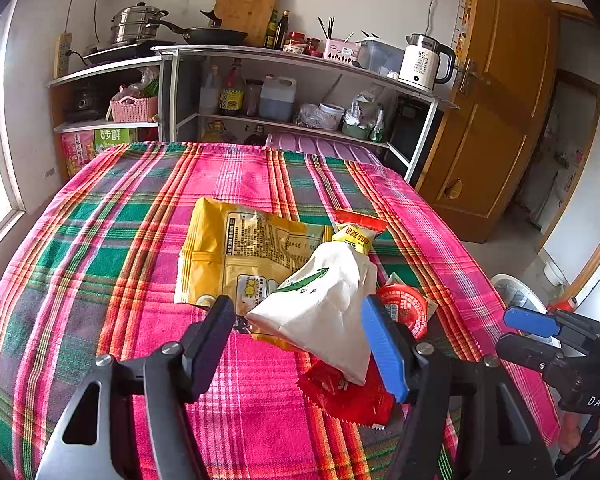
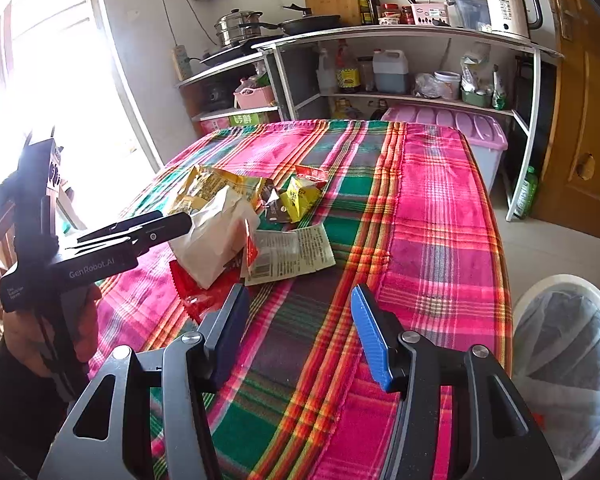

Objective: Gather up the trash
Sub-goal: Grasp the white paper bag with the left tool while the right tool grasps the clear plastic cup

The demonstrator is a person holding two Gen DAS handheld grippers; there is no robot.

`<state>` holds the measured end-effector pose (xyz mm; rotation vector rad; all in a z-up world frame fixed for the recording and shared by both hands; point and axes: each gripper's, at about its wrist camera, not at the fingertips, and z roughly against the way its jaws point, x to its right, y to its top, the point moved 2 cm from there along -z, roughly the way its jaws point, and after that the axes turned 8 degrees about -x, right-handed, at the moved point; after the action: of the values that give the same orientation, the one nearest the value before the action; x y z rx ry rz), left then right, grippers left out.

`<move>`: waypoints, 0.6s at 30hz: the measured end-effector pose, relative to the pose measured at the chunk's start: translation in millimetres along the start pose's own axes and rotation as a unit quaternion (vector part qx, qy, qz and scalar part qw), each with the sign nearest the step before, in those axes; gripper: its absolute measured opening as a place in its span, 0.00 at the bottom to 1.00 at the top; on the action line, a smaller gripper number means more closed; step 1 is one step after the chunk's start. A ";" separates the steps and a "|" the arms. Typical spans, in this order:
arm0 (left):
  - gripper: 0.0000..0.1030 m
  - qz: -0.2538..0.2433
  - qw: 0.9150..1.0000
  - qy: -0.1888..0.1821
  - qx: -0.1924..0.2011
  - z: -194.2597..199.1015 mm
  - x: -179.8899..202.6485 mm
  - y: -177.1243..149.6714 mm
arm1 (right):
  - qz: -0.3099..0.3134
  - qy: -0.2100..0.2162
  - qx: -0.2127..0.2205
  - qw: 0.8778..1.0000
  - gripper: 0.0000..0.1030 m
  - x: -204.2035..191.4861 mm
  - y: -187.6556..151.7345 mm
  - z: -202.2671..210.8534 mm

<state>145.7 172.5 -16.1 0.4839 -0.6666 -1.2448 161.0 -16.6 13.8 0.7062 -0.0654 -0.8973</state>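
Observation:
A pile of wrappers lies on the plaid tablecloth [image 1: 100,240]. A white bag [image 1: 324,304] lies on a red wrapper [image 1: 348,396], with a large yellow bag [image 1: 236,248], a small yellow packet [image 1: 356,236] and a red round lid [image 1: 404,308] around it. My left gripper [image 1: 300,316] is open, its fingers either side of the white bag's near end. In the right wrist view the left gripper [image 2: 172,220] reaches the white bag [image 2: 216,240]. My right gripper [image 2: 300,304] is open and empty above the cloth, right of the pile.
A white bin with a liner [image 2: 564,360] stands on the floor beside the table's right edge. A flat printed wrapper [image 2: 292,252] lies by the pile. Kitchen shelves [image 1: 300,60] stand behind the table. A wooden door [image 1: 500,100] is at right.

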 end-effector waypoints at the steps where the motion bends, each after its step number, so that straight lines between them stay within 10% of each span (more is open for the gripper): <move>1: 0.66 0.001 1.000 -0.003 -0.004 -2.6 0.2 -1.1 | 0.002 0.000 -0.001 1.000 0.52 -0.4 2.1 -2.8; 11: 0.63 0.010 0.999 -0.023 -0.026 -18.9 0.4 -2.8 | -0.001 0.004 -0.010 1.000 0.53 5.8 13.3 -18.6; 18: 0.38 0.024 0.999 -0.042 -0.011 -8.9 -4.8 -4.0 | 0.012 0.009 -0.013 1.000 0.53 -2.2 19.9 -25.5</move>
<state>148.2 175.9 -26.1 0.3975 -0.7311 -1.2317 182.0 7.0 6.3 0.6872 -0.0461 -0.8677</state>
